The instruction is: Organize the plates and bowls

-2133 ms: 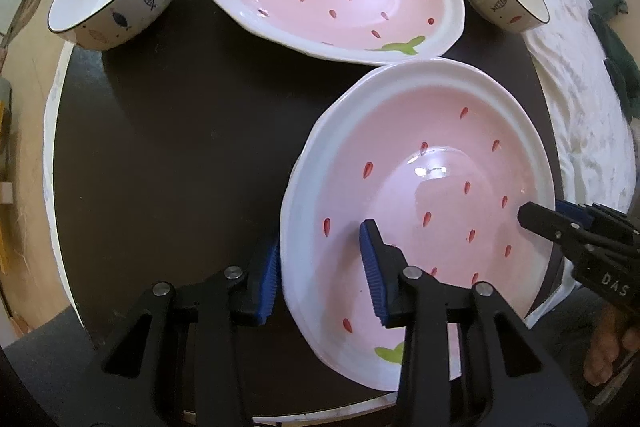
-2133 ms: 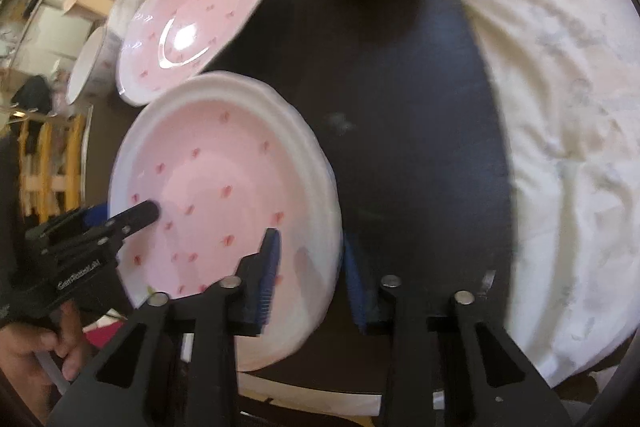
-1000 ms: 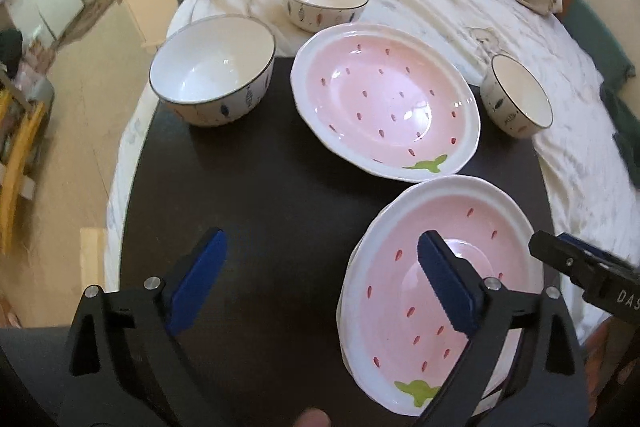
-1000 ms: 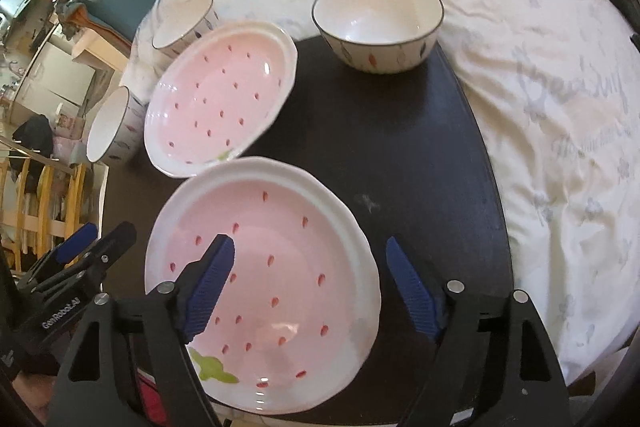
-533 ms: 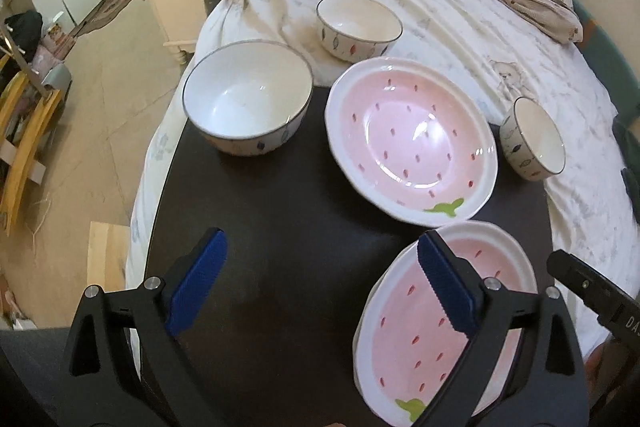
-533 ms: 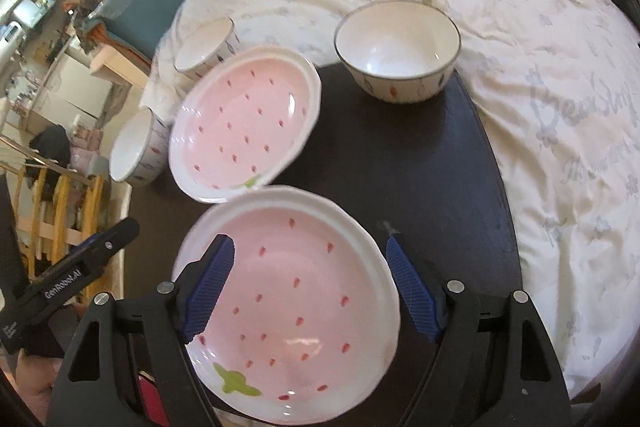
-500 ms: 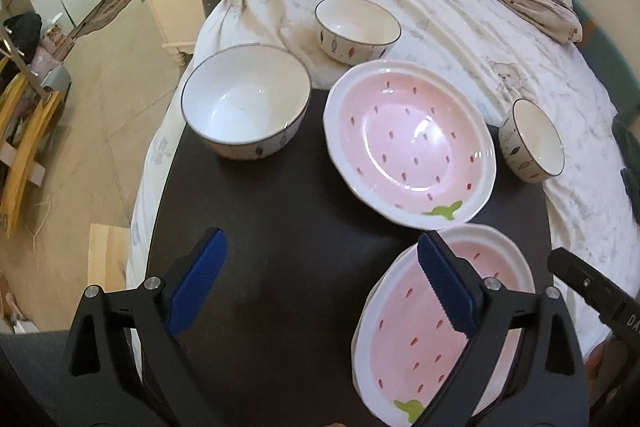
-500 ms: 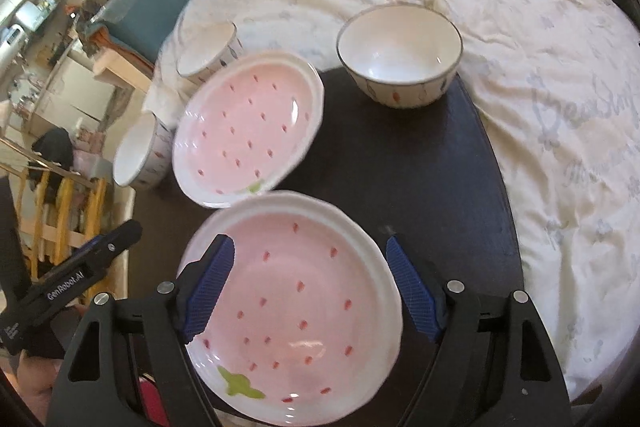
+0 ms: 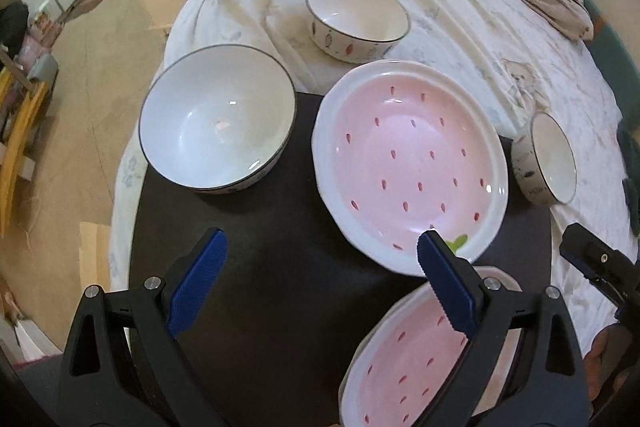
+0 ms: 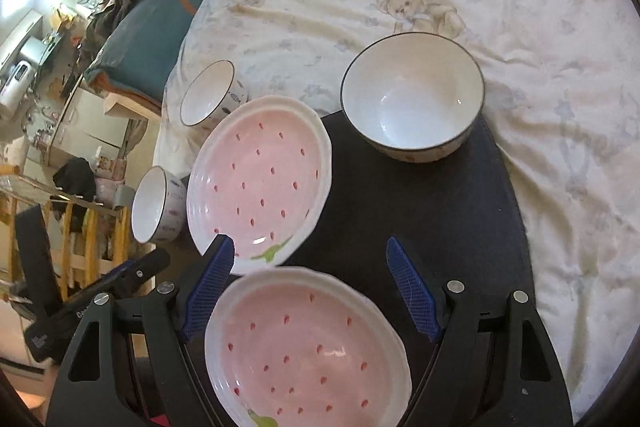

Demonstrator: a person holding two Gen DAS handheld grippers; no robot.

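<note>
Two pink plates with white scalloped rims, red seed flecks and a green leaf mark lie on a round dark board set on a pale bedsheet [image 10: 520, 7]. The near plate [image 10: 308, 351] sits at the board's near edge, and from the right wrist view it looks like two plates stacked, a second white rim showing under its right side. The far plate [image 9: 408, 179] lies just beyond it near the board's middle, overhanging the far edge a little; whether the two rims touch cannot be told.

A large white bowl [image 9: 216, 123] with a thin dark rim stands at the board's far left edge. A medium bowl [image 9: 358, 19] with small painted marks on its wall stands off the board on the sheet, beyond the far plate. A small bowl [image 9: 546, 159] sits at the board's far right edge, half on the sheet.

The left gripper [image 9: 320, 283] hangs over the board with its blue pads spread wide and nothing between them, its right pad above the far plate's near rim. The right gripper [image 10: 308, 287] is likewise spread wide, its pads either side of the near plate's far rim and clear of it.

The bare dark board [image 9: 260, 267] is widest left of the plates, in front of the large bowl, and there is a second bare stretch along its right side.
</note>
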